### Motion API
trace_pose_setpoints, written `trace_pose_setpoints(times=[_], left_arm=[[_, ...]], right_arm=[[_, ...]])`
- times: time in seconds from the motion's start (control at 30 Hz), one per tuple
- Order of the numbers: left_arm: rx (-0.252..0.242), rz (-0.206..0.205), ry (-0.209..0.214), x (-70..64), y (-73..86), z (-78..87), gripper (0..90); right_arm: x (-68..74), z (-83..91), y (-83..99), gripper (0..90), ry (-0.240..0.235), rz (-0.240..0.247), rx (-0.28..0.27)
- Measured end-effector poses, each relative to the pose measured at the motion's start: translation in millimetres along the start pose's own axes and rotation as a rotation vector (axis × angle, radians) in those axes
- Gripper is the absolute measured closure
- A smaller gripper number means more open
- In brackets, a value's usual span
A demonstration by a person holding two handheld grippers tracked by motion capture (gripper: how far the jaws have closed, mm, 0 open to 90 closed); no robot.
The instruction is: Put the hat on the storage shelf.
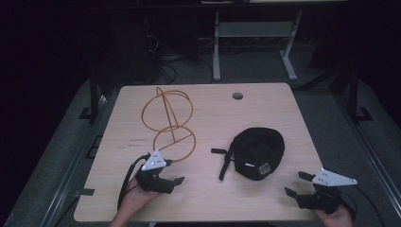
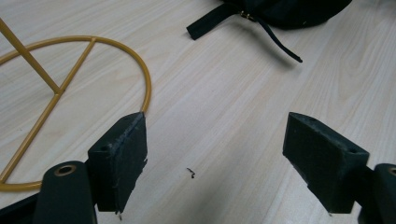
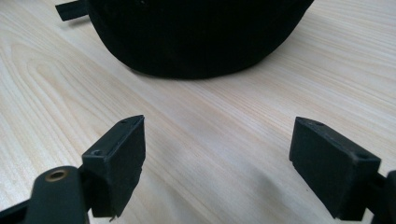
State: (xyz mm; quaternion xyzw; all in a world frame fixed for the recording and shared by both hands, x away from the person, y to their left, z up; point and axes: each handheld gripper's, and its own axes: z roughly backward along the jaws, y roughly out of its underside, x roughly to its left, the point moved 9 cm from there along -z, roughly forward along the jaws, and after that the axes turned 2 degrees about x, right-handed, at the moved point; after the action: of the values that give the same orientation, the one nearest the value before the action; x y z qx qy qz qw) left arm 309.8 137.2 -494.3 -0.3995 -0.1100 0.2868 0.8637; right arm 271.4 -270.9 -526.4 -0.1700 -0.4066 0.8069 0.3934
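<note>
A dim room surrounds our pale wooden table point(image 1: 208, 198). We hold the left gripper point(image 1: 176, 180) and right gripper point(image 1: 299, 183) with jaws spread wide, both empty. The black cap point(image 1: 259, 151) lies just ahead of the right gripper; likely we should approach its rim squarely. The gold wire stand point(image 1: 171, 124) sits ahead of the left gripper, and the cap's strap point(image 1: 226, 163) trails between us.

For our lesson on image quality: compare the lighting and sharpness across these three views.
High view: the wooden table is lit, surroundings nearly black, picture soft. Left gripper view: wood grain crisp, gold wire stand sharp. Right gripper view: black cap a featureless dark mass.
</note>
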Motion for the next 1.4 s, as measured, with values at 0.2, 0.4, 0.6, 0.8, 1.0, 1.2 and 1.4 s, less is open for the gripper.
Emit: trace_pose_setpoints(times=[0.2, 0.4, 0.6, 0.8, 1.0, 1.2, 1.4], left_arm=[[-0.006, 0.006, -0.001, -1.2, 0.8, 1.1, 22.1], [-0.007, 0.024, 0.032, -6.0, -5.5, 0.9, 21.9], [0.012, -0.01, 0.048, -16.4, -16.0, -5.3, 18.9], [0.009, -0.057, 0.079, -33.1, -33.0, -16.3, 18.0], [0.009, -0.092, 0.112, -45.1, -45.4, -23.1, 18.0], [0.004, -0.113, 0.135, -54.9, -55.4, -31.7, 18.0], [0.016, -0.135, 0.155, -63.5, -64.8, -40.8, 18.0]], right_arm=[[2.6, -2.5, -0.9, 17.9, -0.006, 0.012, 0.008], [4.6, -3.1, -2.6, 17.6, -0.011, 0.015, 0.007], [3.5, -3.8, -1.4, 16.9, -0.016, 0.004, 0.008], [4.0, -5.1, -1.5, 17.0, -0.025, 0.007, 0.011], [6.5, -5.4, -2.3, 16.9, -0.026, 0.015, 0.012], [5.6, -5.3, -1.3, 16.9, -0.024, 0.004, 0.016], [3.0, -3.6, -2.1, 16.9, -0.026, -0.008, 0.004]])
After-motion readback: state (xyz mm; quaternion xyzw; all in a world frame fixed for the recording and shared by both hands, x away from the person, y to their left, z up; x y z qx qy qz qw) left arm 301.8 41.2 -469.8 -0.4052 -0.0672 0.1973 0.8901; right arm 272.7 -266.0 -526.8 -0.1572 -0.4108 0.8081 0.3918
